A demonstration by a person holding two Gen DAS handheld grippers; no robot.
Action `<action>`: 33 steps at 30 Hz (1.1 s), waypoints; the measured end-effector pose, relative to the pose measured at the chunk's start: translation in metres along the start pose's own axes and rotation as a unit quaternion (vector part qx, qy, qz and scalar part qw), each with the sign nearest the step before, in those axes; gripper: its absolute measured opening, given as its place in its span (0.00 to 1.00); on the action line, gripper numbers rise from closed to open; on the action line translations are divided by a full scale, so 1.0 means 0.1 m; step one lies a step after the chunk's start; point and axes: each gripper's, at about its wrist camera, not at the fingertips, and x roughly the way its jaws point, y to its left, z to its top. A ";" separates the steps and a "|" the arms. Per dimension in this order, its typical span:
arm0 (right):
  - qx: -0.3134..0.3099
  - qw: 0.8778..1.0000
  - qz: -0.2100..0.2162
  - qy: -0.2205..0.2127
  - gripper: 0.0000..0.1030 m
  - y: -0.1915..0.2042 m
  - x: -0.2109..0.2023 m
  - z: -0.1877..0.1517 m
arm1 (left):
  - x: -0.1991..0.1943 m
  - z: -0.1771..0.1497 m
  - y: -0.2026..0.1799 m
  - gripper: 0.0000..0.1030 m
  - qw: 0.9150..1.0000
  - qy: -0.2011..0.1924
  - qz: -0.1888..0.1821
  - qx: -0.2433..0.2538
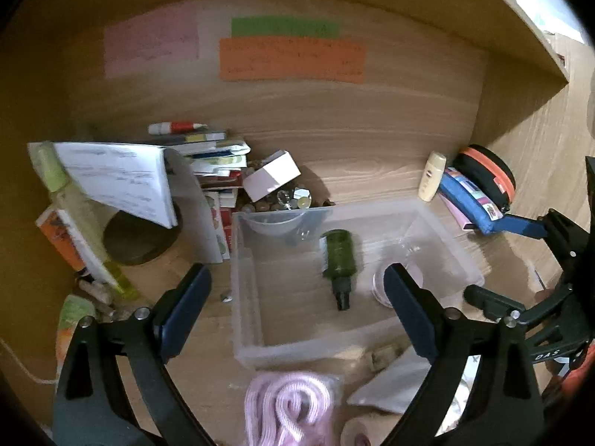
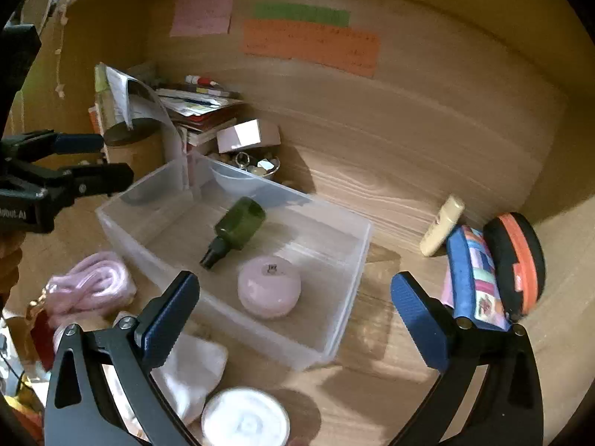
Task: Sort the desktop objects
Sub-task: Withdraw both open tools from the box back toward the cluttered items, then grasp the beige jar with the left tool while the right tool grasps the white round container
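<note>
A clear plastic bin [image 1: 450, 245] [image 2: 346, 297] sits on the wooden desk. Inside lie a dark green spray bottle [image 1: 338, 260] [image 2: 234, 230] and a round pink case [image 2: 268, 286], partly hidden by a finger in the left wrist view [image 1: 379, 286]. My left gripper [image 1: 297, 301] is open and empty, just above the bin's near side; it also shows in the right wrist view [image 2: 104, 160]. My right gripper [image 2: 295, 316] is open and empty above the bin's near right corner; it also shows in the left wrist view [image 1: 498, 256].
A pink coiled cable [image 1: 286, 409] [image 2: 91, 286], white cloth [image 2: 193, 371] and white round lid [image 2: 245, 420] lie before the bin. A cream tube [image 2: 442, 225], blue pencil case [image 2: 476, 278] and black-orange pouch [image 2: 517, 260] sit right. Stacked books [image 1: 212, 163], a bowl of trinkets [image 2: 249, 165] and a white box [image 1: 271, 174] stand behind.
</note>
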 end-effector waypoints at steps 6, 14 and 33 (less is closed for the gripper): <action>0.014 1.000 -0.006 0.001 1.00 -0.03 -0.20 -0.19 | -0.22 -0.18 -0.03 0.93 1.000 0.006 0.008 0.000; 0.042 0.998 0.039 0.020 0.99 -0.08 -0.32 -0.64 | -0.48 -0.60 -0.10 0.93 1.000 0.025 0.012 0.014; 0.055 0.992 0.078 0.083 0.85 -0.07 -0.07 -1.14 | -0.28 -1.32 -0.70 0.93 0.993 0.101 -0.042 0.044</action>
